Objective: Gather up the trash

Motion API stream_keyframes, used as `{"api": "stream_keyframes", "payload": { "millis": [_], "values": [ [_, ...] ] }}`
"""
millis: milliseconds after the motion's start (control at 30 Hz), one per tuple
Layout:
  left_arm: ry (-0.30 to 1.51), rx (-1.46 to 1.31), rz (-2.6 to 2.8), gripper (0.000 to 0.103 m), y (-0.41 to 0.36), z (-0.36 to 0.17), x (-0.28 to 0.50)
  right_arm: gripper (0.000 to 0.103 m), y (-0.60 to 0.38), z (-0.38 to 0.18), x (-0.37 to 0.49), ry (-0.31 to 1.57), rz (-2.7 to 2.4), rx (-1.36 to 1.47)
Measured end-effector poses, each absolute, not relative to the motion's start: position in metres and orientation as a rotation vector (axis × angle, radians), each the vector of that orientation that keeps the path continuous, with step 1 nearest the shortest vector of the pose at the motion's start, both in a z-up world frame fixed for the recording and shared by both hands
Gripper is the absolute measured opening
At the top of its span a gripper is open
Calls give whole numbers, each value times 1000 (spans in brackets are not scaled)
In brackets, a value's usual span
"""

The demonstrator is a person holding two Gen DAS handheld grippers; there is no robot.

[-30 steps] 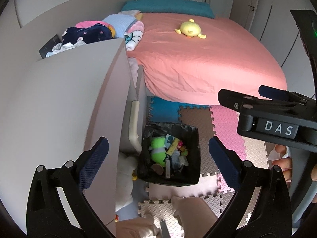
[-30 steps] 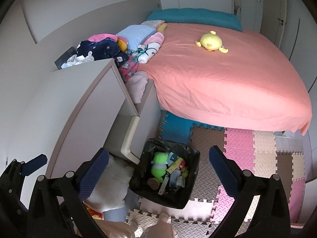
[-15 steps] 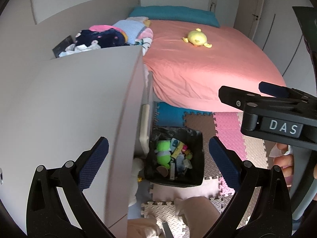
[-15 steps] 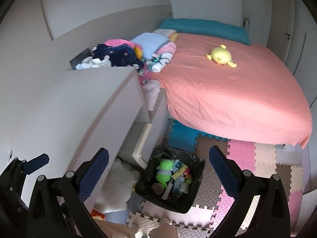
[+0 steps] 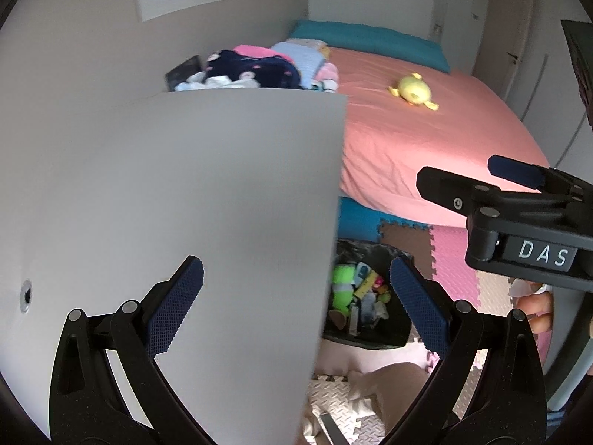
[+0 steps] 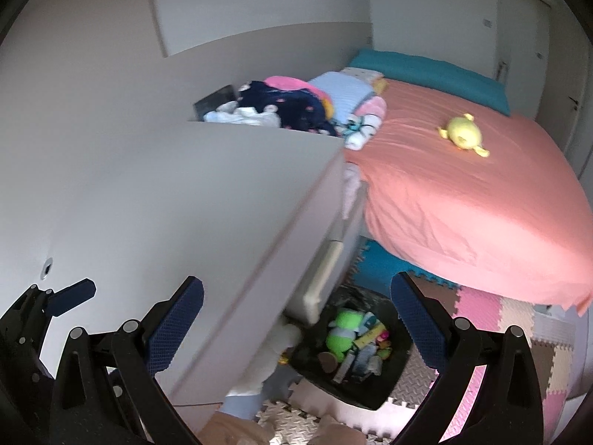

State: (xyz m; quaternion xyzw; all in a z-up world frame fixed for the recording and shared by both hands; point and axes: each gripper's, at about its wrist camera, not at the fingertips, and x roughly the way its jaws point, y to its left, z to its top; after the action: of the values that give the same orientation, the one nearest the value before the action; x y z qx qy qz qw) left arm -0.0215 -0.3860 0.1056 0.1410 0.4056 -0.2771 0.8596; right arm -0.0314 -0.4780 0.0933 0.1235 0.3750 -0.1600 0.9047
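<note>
So both grippers are just hanging in the air with nothing in them. The left gripper [image 5: 296,296] has its jaws spread wide, blue pads well apart, and it's over the top of a pale grey dresser [image 5: 166,204] that fills most of that view. The right gripper [image 6: 296,319] is the same deal: jaws wide open, empty, hovering above the dresser's front edge.

The trash bin [image 6: 398,361] sits on the floor below, a black bin with a black bag liner, tucked just beside the dresser and near the foot of the bed [image 6: 463,193]. It's already got stuff in it: a green plush thing [image 6: 343,328], some wrappers and small bits I can't really make out. It stands on foam puzzle mats [image 6: 478,307] in pink, beige, brown and blue.

On the coral bedspread there's a yellow plush toy [image 6: 463,135], and a pile of folded clothes [image 6: 296,107] sits behind the dresser, by the teal pillow [image 6: 426,70]. A person's fingers [image 5: 535,309] show at the right edge of the left view.
</note>
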Motion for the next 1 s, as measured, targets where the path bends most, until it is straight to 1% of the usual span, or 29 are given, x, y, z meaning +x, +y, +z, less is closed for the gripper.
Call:
{"api": "stream_keyframes", "payload": {
  "millis": [400, 700, 1000],
  "values": [
    [860, 238, -393, 98, -274, 106, 3, 100, -379, 89, 23, 802, -157, 187],
    [896, 189, -243, 98, -184, 90, 10, 100, -306, 76, 49, 836, -55, 154],
    [928, 108, -100, 98, -108, 68, 12, 100, -237, 49, 63, 864, 4, 94]
  ]
}}
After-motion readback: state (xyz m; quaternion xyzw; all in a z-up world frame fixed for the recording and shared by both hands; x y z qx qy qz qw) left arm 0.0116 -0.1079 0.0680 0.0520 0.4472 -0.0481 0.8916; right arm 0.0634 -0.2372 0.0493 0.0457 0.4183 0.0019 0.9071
